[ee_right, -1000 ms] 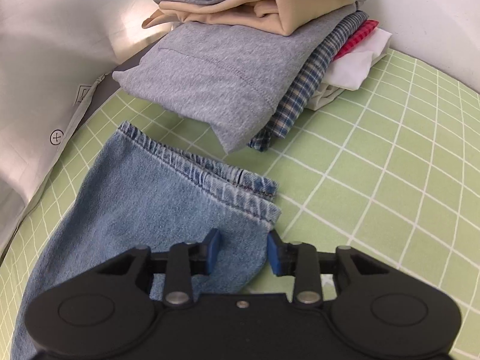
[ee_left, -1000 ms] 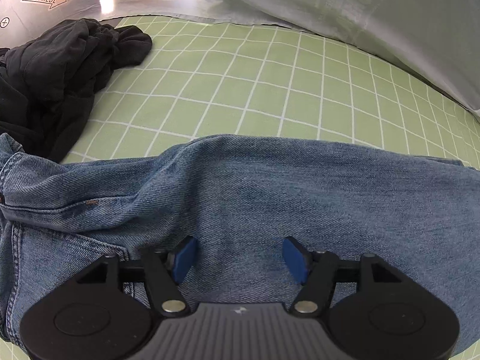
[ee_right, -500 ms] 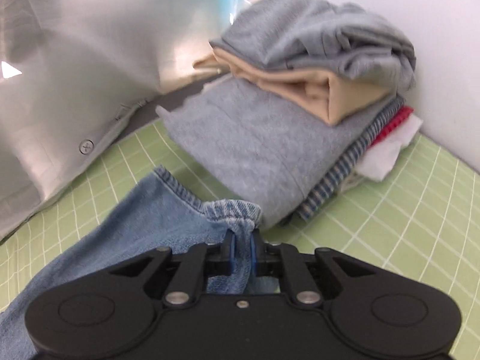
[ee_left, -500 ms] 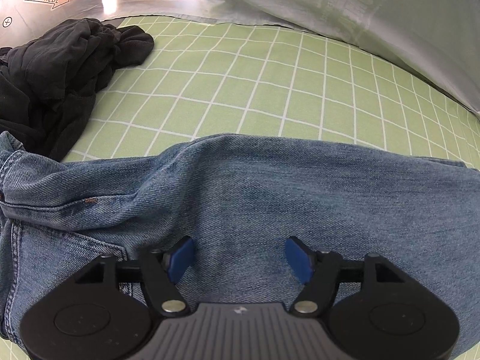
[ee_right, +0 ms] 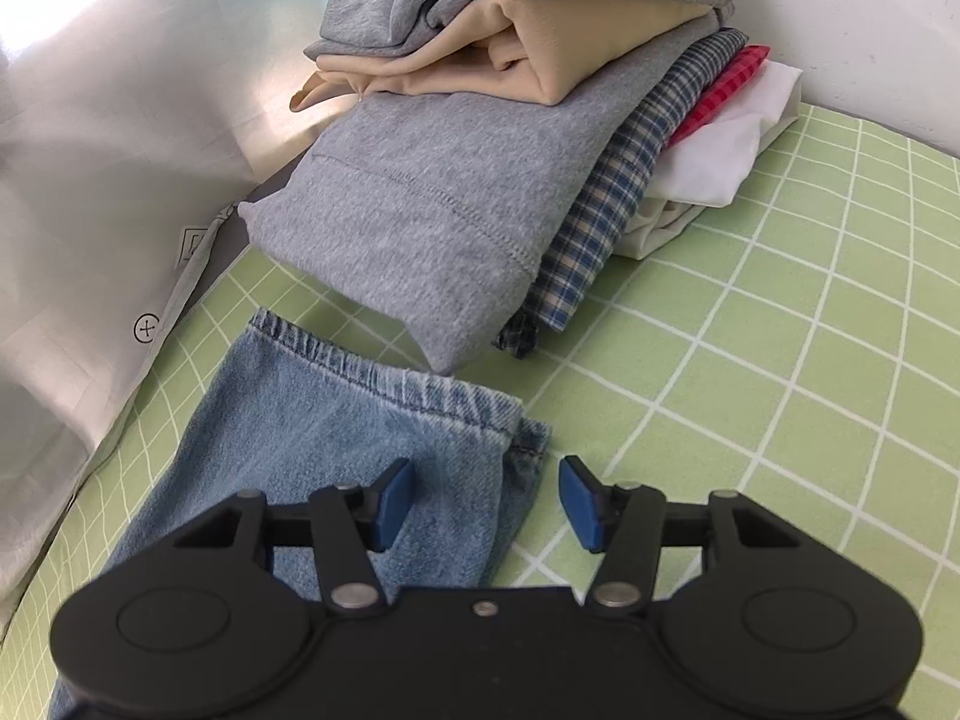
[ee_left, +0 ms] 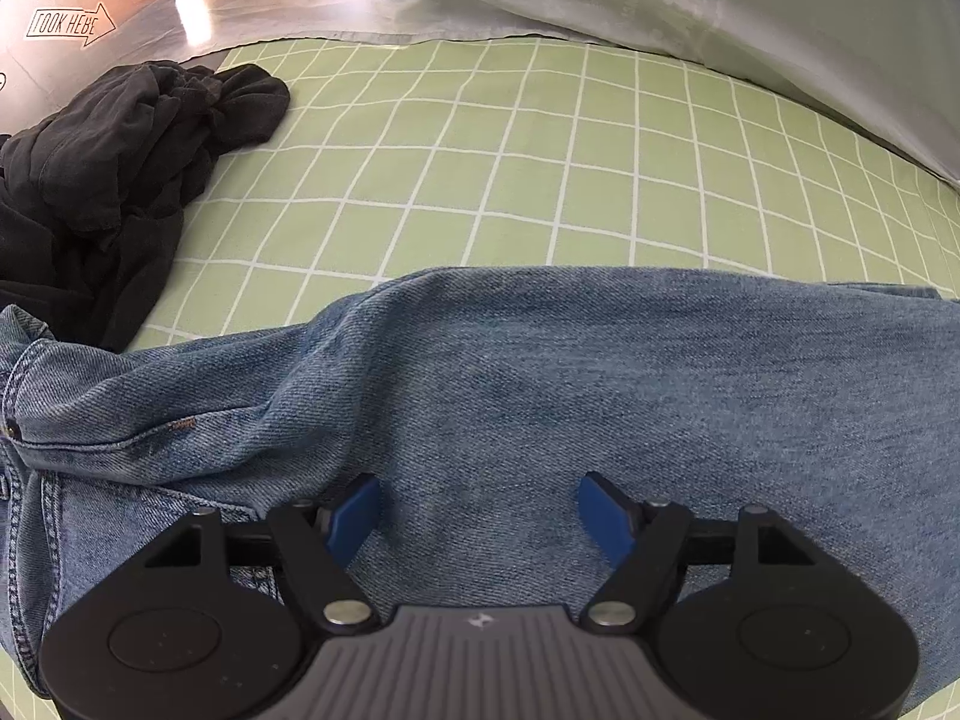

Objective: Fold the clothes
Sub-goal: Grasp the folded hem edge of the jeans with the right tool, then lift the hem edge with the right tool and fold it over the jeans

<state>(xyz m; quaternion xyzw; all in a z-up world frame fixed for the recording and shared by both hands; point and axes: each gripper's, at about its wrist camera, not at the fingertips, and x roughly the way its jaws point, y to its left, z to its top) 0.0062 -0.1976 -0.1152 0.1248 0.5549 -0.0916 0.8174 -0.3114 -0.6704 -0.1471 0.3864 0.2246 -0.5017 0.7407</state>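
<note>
Letting go of the hem [ee_right: 390, 378] it was pinching half a second ago, the right gripper [ee_right: 486, 501] now stands with jaws wide apart — empty, straddling the leg's edge. The jeans [ee_left: 540, 396] lie flat across the green sheet [ee_left: 540, 180], hem just short of the folded stack [ee_right: 480, 192]. The left gripper [ee_left: 480, 516] hovers agape over the thigh as before, so the fold remains unstarted — likely a regrasp next.

Green checked sheet [ee_left: 510, 192] meets a white wall [ee_right: 870, 30], sunlit.
</note>
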